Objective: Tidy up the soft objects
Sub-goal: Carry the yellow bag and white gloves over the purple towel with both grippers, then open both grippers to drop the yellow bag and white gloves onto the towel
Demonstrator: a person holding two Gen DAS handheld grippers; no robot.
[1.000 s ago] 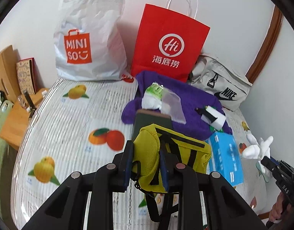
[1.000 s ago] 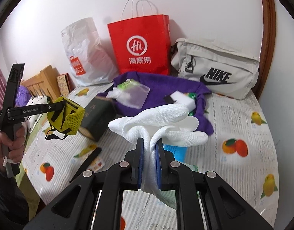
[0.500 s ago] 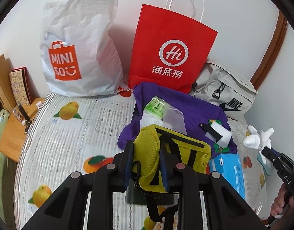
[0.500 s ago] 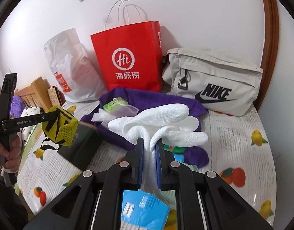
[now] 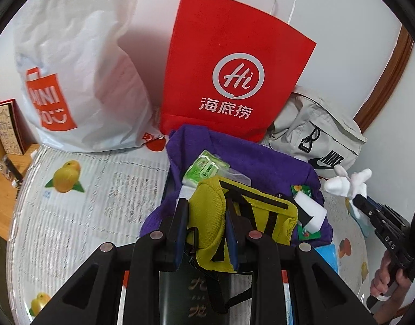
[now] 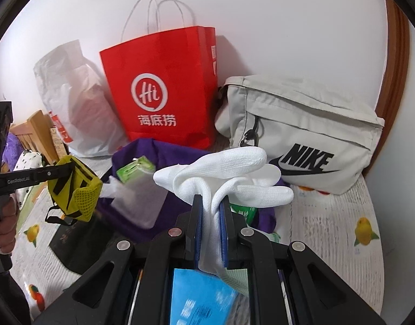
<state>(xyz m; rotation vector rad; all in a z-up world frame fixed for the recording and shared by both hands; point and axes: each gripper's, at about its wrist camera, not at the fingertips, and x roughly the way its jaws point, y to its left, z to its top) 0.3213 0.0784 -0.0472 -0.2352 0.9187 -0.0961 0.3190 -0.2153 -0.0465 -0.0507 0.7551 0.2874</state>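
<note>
- Both grippers have advanced toward the red paper carrier bag, which now looms larger.
- Left gripper clenches the yellow mesh pouch; its lower part is hidden.
- Right gripper grips the white knit gloves at 12 o'clock; cuffs cut off.

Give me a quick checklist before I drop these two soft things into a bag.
1. Left gripper firmly clamped on the yellow pouch: ok.
2. Right gripper clamped on the white gloves: ok.
3. Pouch strap clear of the table: cannot tell; it dangles over a dark box.
4. Red bag upright against the wall: ok.
5. Red bag mouth open wide enough: cannot tell; neither view looks into it.
6. Path ahead free: not ok; the purple cloth with packets on it lies before the bags.
</note>
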